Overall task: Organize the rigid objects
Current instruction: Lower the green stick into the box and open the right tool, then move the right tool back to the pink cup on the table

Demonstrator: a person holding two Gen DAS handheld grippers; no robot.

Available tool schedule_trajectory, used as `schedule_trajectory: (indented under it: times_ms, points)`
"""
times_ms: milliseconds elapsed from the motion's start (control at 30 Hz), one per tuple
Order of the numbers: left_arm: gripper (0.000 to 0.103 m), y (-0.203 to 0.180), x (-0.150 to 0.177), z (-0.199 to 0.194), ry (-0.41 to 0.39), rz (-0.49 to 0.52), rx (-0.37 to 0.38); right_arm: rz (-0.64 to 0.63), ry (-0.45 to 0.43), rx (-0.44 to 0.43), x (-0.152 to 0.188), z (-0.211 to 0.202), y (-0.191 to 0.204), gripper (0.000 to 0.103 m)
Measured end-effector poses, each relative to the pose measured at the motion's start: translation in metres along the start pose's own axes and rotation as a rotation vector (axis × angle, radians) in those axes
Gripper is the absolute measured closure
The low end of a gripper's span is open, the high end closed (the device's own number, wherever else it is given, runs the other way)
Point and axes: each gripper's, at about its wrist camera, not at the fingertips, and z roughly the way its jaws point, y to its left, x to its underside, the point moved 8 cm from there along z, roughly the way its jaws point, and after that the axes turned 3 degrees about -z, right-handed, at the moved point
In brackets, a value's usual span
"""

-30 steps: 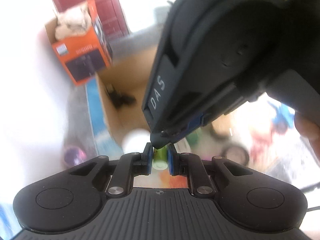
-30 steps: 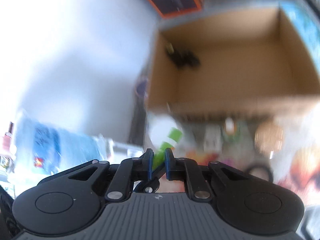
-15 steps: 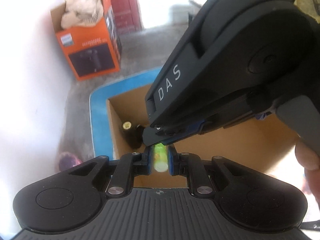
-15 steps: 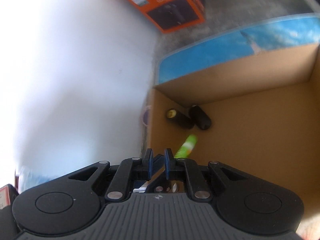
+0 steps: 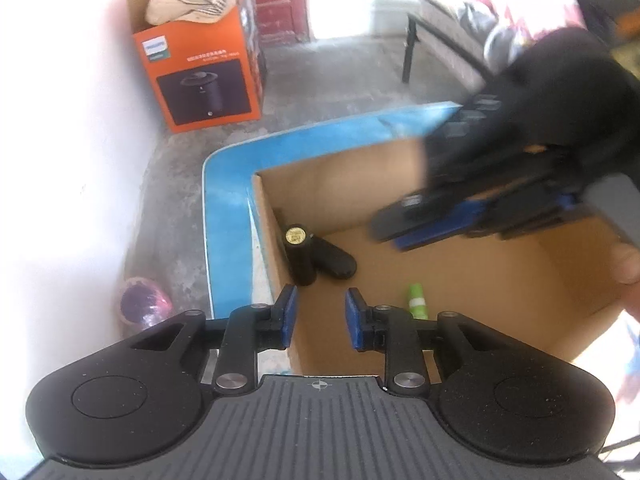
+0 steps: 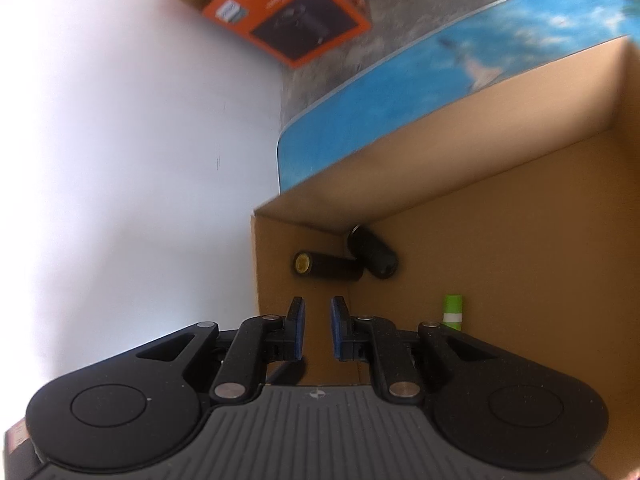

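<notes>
The left tool (image 5: 318, 316) is hanging over the cardboard box (image 5: 560, 272), its jaws having just been opening, nothing between them. The green tube (image 5: 416, 300) is lying just beyond to the right, long axis pointing away; the right tool (image 6: 317, 328) is standing narrowly closed and empty.

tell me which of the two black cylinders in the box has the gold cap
The black cylinder nearer the box's side wall: its end shows a gold disc. The other black cylinder, touching it on the inner side, has a plain dark end.
</notes>
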Motion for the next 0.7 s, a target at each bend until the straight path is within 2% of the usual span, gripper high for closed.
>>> schedule_trajectory:
  times_ms: [67,300,400,467,533,600,667,700]
  points:
    - [0.067,0.004,0.002,-0.013,-0.031,-0.03,0.006,0.013,-0.044,0.0,0.003,-0.02,-0.003,0.087]
    - [0.054,0.014,-0.001,-0.043,-0.116,-0.116,0.087,0.011,-0.178,0.034,0.028,-0.077,-0.007,0.085]
    - [0.043,0.015,-0.003,-0.05,-0.145,-0.134,0.109,0.004,-0.213,0.038,0.038,-0.091,-0.008,0.081]
    - [0.031,0.016,-0.002,-0.055,-0.167,-0.156,0.118,-0.023,-0.226,0.038,0.044,-0.097,-0.006,0.075]
    - [0.024,0.02,-0.001,-0.057,-0.186,-0.18,0.118,-0.072,-0.238,0.04,0.05,-0.107,-0.002,0.055]
    - [0.019,0.02,0.004,-0.063,-0.196,-0.201,0.099,-0.14,-0.257,0.042,0.053,-0.115,0.004,0.041]
    - [0.014,0.019,0.011,-0.068,-0.196,-0.229,0.067,-0.221,-0.262,0.042,0.059,-0.128,0.011,0.039]
    - [0.013,0.017,0.016,-0.071,-0.197,-0.246,0.06,-0.253,-0.262,0.047,0.064,-0.136,0.014,0.033]
